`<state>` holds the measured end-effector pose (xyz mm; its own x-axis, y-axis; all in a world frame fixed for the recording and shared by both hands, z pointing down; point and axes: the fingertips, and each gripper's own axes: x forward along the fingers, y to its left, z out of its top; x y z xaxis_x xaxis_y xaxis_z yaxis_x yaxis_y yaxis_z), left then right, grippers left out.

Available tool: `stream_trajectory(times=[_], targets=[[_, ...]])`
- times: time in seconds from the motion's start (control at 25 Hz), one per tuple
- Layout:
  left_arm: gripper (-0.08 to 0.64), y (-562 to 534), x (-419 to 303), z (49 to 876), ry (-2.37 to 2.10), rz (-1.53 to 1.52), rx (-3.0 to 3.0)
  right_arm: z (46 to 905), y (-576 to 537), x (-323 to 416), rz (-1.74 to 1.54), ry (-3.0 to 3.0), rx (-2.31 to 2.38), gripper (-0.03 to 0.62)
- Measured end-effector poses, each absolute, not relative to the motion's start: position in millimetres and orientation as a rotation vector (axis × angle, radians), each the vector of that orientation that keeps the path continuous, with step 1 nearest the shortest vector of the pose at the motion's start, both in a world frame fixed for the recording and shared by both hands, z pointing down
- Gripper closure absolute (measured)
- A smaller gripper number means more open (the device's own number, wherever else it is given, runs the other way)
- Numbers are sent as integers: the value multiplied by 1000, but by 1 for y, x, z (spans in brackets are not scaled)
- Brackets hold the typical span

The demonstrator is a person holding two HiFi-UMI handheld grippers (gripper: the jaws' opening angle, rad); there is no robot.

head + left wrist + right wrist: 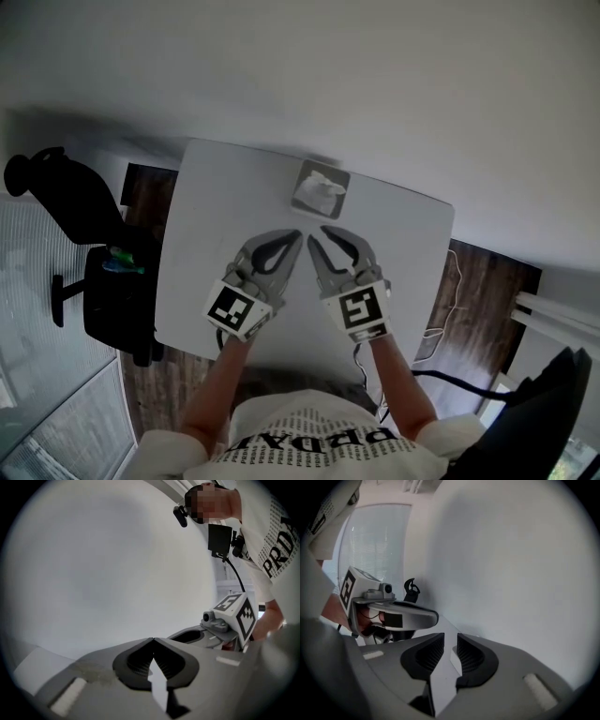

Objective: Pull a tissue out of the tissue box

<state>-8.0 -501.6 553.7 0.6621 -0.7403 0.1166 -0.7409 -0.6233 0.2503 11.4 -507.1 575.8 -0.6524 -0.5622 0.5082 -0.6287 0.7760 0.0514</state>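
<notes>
One chair (117,300) beside table (225,187); tissue box (321,189) beyond left tool (298,234), right tool (317,234).

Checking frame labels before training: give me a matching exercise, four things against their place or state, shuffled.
1. tissue box
2. left gripper
3. right gripper
4. office chair

A. fingers apart, nothing between them
B. on the floor beside the table
C. fingers together
D. on the table's far side, tissue poking up

Pairs: 1-D, 2-C, 3-A, 4-B
</notes>
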Motion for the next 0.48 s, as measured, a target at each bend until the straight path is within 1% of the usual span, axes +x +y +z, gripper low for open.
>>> stream_trajectory(times=[0.48], targets=[[568, -526, -4, 595, -1180, -18, 2574, 630, -530, 10, 177, -2341, 893, 482]])
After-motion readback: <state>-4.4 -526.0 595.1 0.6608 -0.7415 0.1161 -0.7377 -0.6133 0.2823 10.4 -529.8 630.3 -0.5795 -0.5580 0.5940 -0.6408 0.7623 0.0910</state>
